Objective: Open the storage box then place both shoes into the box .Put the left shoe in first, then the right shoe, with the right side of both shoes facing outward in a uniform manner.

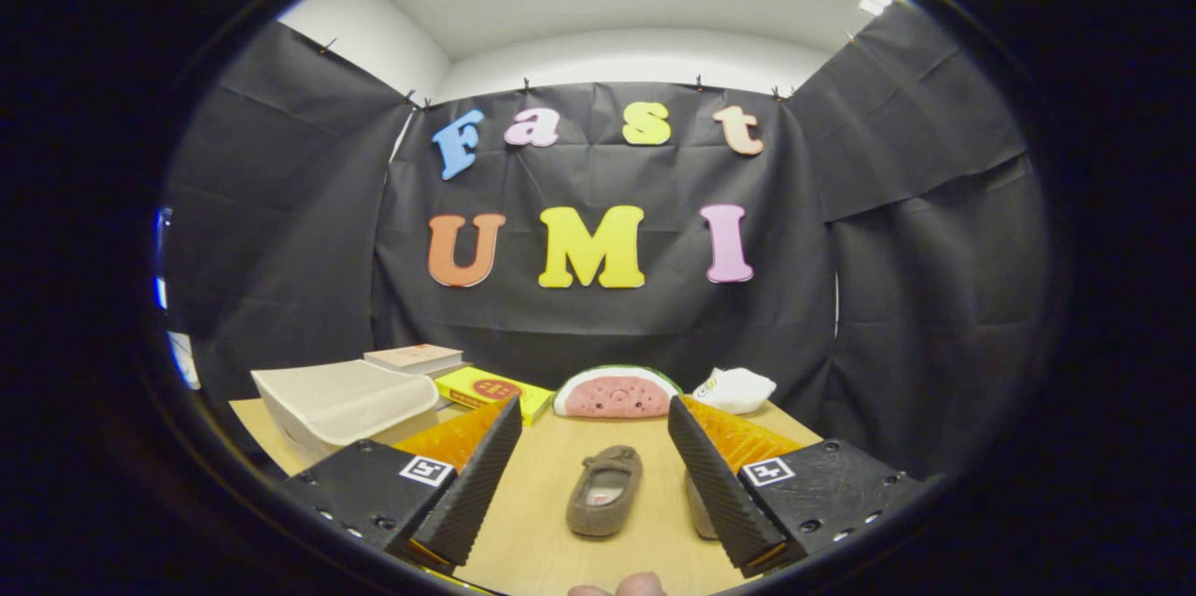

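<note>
Two fingers of the gripper [594, 447] are held wide apart, gripping nothing. One brown shoe [605, 490] is seen between them on the table [537, 540]. At left, the white storage box [341, 402] is seen beyond the left finger.

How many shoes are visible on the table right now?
2. One brown shoe lies between the open gripper fingers. A second peeks out from behind the right finger, mostly hidden.
</note>
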{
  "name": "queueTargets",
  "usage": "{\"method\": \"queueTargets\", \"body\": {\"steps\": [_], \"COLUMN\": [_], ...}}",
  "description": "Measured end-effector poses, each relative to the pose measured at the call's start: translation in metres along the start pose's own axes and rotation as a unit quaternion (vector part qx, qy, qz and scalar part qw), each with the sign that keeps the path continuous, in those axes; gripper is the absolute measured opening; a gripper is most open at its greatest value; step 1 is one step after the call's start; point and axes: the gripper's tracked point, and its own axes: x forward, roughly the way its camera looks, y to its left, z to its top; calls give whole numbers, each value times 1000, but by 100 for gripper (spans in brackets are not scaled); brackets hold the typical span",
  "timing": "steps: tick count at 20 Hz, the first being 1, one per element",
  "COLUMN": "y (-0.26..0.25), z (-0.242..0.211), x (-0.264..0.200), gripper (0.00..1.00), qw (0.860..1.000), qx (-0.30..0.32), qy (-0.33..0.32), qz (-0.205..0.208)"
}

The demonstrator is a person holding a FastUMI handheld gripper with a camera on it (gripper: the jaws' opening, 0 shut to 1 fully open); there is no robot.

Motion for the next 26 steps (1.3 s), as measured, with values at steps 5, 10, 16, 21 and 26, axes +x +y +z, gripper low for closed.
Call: {"method": "queueTargets", "body": {"steps": [5,10,16,21,26], "y": [28,101,177,226,238], "z": [-4,-30,-51,-72,-101], "x": [9,25,56,85,118], "gripper": [96,95,96,95,96], "qw": [999,989,967,939,905], "qx": [6,54,115,182,282], "qy": [-2,31,77,131,202], "qz": [37,137,213,260,246]}}
